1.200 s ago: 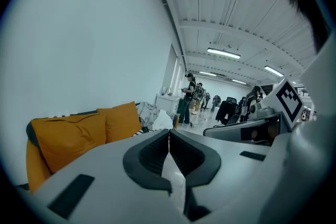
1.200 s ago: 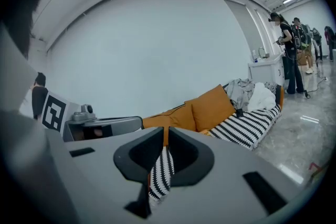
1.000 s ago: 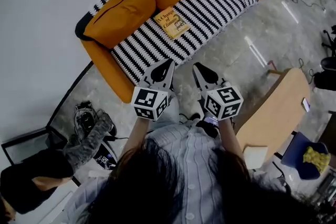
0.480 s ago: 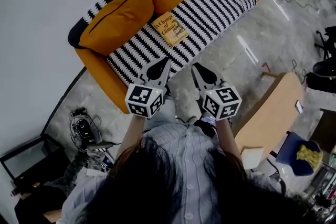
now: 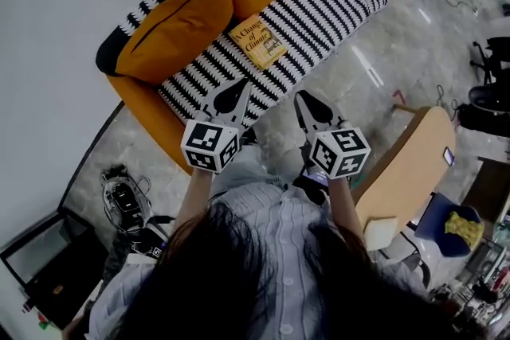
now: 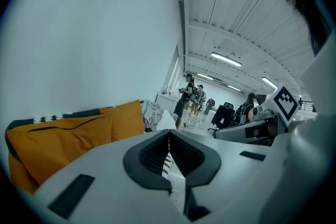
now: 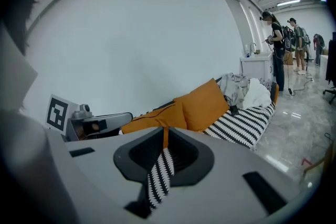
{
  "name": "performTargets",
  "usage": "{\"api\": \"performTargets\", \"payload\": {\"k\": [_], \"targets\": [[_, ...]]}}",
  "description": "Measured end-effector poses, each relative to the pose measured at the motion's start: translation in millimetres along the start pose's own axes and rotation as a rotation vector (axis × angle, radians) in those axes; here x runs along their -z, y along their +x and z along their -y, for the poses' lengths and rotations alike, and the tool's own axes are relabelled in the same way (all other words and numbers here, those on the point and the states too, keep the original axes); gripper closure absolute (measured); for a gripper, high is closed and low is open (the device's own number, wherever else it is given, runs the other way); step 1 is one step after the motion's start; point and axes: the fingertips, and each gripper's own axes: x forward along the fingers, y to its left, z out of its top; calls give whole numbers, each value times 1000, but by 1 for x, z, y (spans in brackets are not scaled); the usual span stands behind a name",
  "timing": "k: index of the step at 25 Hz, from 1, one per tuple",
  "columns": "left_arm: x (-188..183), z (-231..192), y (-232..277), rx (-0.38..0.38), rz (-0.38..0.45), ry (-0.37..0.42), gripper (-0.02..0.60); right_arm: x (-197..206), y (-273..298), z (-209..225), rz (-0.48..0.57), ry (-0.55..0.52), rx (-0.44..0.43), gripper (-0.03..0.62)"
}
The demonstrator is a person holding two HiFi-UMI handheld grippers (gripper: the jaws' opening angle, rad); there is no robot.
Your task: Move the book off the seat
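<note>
The book point(image 5: 258, 42) is lying flat on the sofa's striped seat point(image 5: 331, 8), just in front of an orange cushion point(image 5: 175, 32). The left gripper point(image 5: 239, 87) and right gripper point(image 5: 305, 101) are hovering near the seat's front edge (side by side, apart from the book), each with its jaws pressed together on nothing.

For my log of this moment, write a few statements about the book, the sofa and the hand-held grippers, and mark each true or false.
The book lies on the sofa's striped seat. True.
The left hand-held gripper is shut on the book. False: it is shut, but empty and short of the book.
The right hand-held gripper has its jaws together. True.
The sofa cushions are blue. False: they are orange.
</note>
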Motion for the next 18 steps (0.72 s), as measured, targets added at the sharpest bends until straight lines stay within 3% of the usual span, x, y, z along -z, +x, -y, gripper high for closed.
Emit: {"api": "performTargets", "payload": {"k": [12, 18], "targets": [[26, -16, 9, -25, -58, -55, 571, 3, 20, 26, -48, 45, 16, 554], [18, -28, 26, -36, -14, -121, 569, -12, 45, 51, -49, 46, -1, 554]]}}
